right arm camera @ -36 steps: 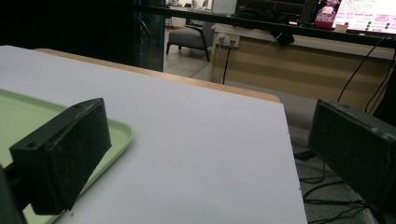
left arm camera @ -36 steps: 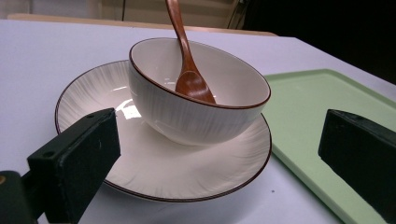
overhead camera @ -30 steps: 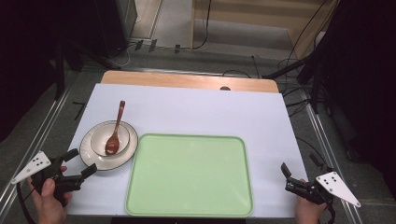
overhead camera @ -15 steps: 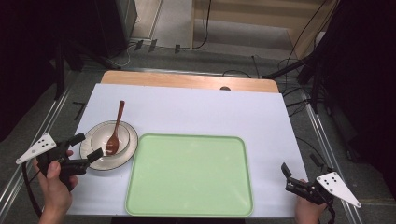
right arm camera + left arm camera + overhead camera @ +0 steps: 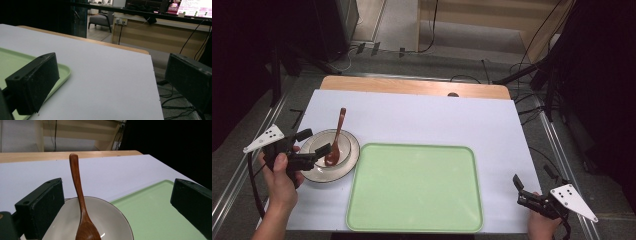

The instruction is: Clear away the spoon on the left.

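The left gripper (image 5: pixel 314 147) has moved up from the lower-left edge of the high view and now straddles the near rim of the round cream ceramic bowl (image 5: pixel 323 143), jaws spread wide with nothing between them. A second earlier it hung clear of the dish, so the reach is likely about to become a grasp. The brown wooden spoon (image 5: pixel 335 140) lies unmoved, its head in the bowl (image 5: pixel 110 220) and its handle pointing toward the upper left. The pale green plastic tray (image 5: pixel 414 187) at centre bottom is unchanged. The right gripper (image 5: pixel 523 192) has stayed at lower right, also open and idle.
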`<control>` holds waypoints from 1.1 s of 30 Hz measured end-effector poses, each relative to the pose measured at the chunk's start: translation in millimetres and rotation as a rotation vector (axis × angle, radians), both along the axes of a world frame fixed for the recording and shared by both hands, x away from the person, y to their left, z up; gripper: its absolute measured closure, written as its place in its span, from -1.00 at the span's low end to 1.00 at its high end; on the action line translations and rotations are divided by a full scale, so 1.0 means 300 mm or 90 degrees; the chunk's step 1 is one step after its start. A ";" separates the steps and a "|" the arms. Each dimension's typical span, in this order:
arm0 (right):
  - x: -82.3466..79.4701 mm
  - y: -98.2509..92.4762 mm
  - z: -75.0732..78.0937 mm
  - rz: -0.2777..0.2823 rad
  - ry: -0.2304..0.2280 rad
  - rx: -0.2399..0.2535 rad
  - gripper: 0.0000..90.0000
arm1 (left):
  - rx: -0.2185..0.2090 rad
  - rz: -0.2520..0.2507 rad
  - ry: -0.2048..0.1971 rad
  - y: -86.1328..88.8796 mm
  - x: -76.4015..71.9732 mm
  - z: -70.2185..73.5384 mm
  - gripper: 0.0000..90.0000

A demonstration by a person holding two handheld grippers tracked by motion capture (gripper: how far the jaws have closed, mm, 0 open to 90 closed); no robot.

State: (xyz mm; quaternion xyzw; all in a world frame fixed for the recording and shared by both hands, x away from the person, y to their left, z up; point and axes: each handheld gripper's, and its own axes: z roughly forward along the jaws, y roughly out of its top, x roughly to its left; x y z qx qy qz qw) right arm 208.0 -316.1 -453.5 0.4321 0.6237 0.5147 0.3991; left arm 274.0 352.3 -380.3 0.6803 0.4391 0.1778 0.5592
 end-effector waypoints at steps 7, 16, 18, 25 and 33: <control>-0.001 -0.001 0.000 0.001 -0.001 0.000 -1.00 | -0.003 -0.005 0.010 -0.026 0.054 0.016 -1.00; -0.001 -0.001 0.000 0.002 -0.001 0.001 -1.00 | -0.021 -0.004 0.023 -0.035 0.115 0.027 -1.00; -0.001 -0.001 0.000 0.002 -0.001 0.001 -1.00 | -0.017 0.001 0.028 -0.034 0.123 0.029 -1.00; -0.001 -0.002 0.000 0.002 -0.001 0.001 -1.00 | -0.004 0.039 0.080 -0.038 0.178 0.030 -0.82; -0.001 -0.001 0.000 0.002 -0.001 0.000 -1.00 | 0.030 0.091 0.170 -0.057 0.247 0.018 -0.49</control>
